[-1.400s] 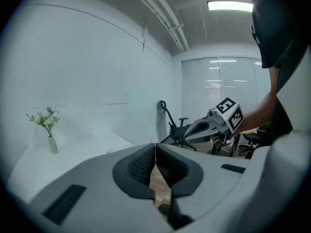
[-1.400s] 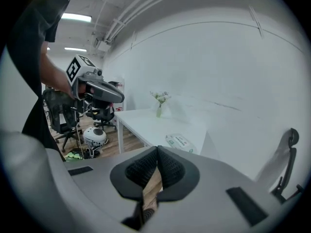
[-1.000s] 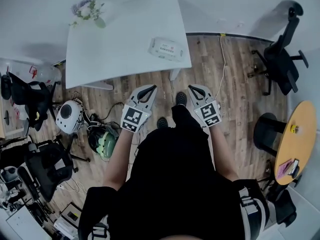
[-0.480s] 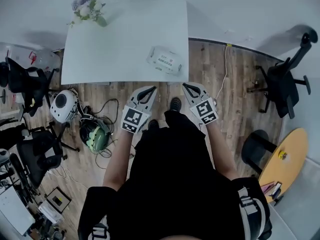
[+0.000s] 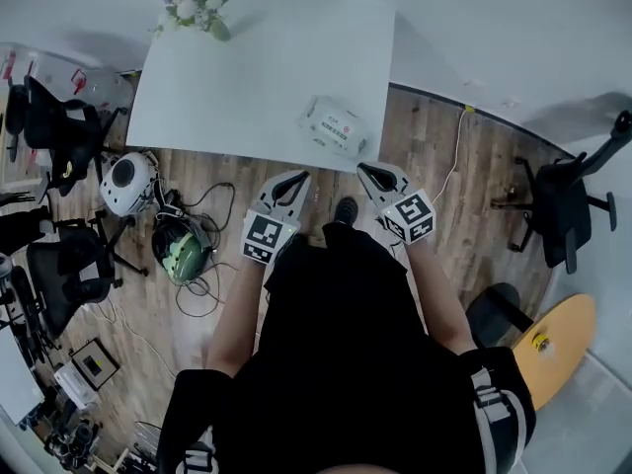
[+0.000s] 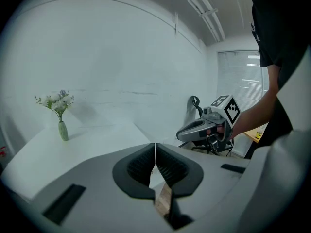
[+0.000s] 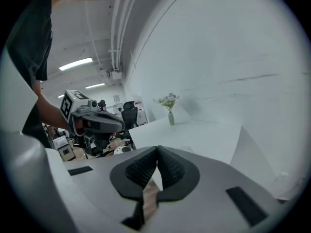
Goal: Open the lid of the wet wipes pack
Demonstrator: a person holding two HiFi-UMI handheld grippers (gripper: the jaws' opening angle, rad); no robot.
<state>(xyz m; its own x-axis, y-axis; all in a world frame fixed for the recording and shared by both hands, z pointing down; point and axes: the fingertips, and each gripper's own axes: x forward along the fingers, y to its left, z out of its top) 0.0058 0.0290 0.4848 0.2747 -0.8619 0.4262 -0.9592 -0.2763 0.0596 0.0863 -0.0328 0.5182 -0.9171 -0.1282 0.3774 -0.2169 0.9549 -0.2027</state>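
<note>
We stand on a wood-plank floor (image 5: 449, 181) in an office, facing a white table (image 5: 247, 87) set against a pale wall, with office chairs and loose gear off to both sides. The wet wipes pack (image 5: 334, 126) lies flat near the table's near right corner, its lid closed as far as we can tell. A small vase of flowers (image 5: 196, 0) stands at the far left corner.

Our left gripper (image 5: 293, 180) and right gripper (image 5: 367, 172) are held side by side just short of the table edge, well clear of the pack. Both have their jaws pressed together with nothing between them.

We judge this as the approach: nothing has been touched yet. Next we would need to reach over the table, part the jaws, steady the pack with one gripper and catch the lid's edge with the other.

The pack's top carries a label with reddish print, too small to read
</note>
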